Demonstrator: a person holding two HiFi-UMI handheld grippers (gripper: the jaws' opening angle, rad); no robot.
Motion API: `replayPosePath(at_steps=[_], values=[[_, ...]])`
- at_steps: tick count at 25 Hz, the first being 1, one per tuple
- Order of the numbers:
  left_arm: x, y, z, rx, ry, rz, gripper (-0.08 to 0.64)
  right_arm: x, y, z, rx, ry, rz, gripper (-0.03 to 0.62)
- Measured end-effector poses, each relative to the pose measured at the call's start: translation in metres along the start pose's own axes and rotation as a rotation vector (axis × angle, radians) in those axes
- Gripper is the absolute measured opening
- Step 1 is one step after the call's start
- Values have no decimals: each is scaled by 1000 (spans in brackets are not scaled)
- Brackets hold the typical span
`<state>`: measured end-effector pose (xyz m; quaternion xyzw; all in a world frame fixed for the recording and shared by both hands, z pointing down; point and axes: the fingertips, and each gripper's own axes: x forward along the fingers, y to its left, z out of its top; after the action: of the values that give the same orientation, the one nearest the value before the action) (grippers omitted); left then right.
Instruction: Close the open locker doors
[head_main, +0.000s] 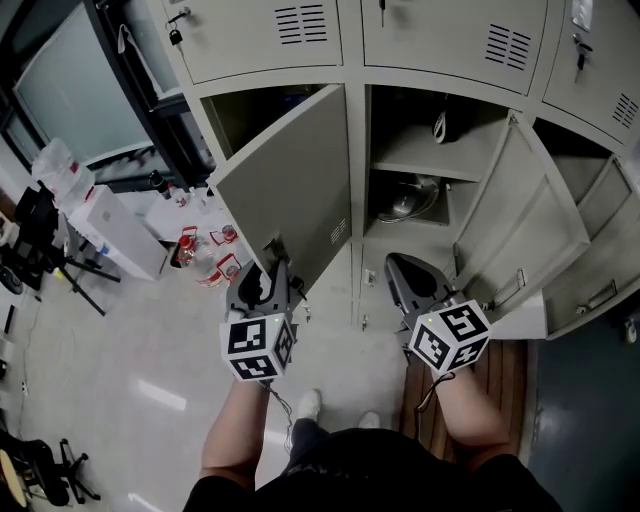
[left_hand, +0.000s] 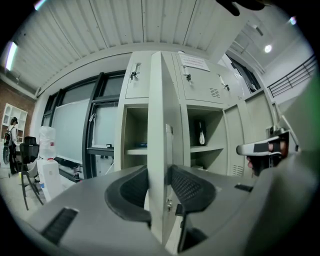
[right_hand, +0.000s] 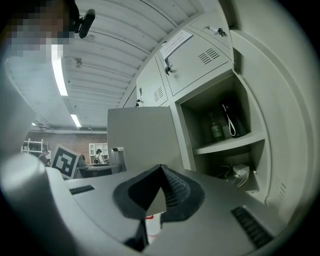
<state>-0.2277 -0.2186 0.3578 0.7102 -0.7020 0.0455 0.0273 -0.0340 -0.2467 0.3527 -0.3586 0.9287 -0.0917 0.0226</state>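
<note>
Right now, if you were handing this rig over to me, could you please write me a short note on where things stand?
Left gripper: jaws straddle the free edge of the left door; I cannot tell whether the pads press on it.
Right gripper: shut and empty, held in front of the lockers.
Doors: the left door stands partly open; the middle door and the right door are swung wide.
Done: no door is closed yet.
Left: swing all three shut, probably the left door first.
</note>
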Motion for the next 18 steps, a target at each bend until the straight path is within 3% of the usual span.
replayPosePath(at_steps=[18], values=[[47, 76, 4, -2, 7, -48, 143, 66, 28, 7, -10, -17, -87, 0]])
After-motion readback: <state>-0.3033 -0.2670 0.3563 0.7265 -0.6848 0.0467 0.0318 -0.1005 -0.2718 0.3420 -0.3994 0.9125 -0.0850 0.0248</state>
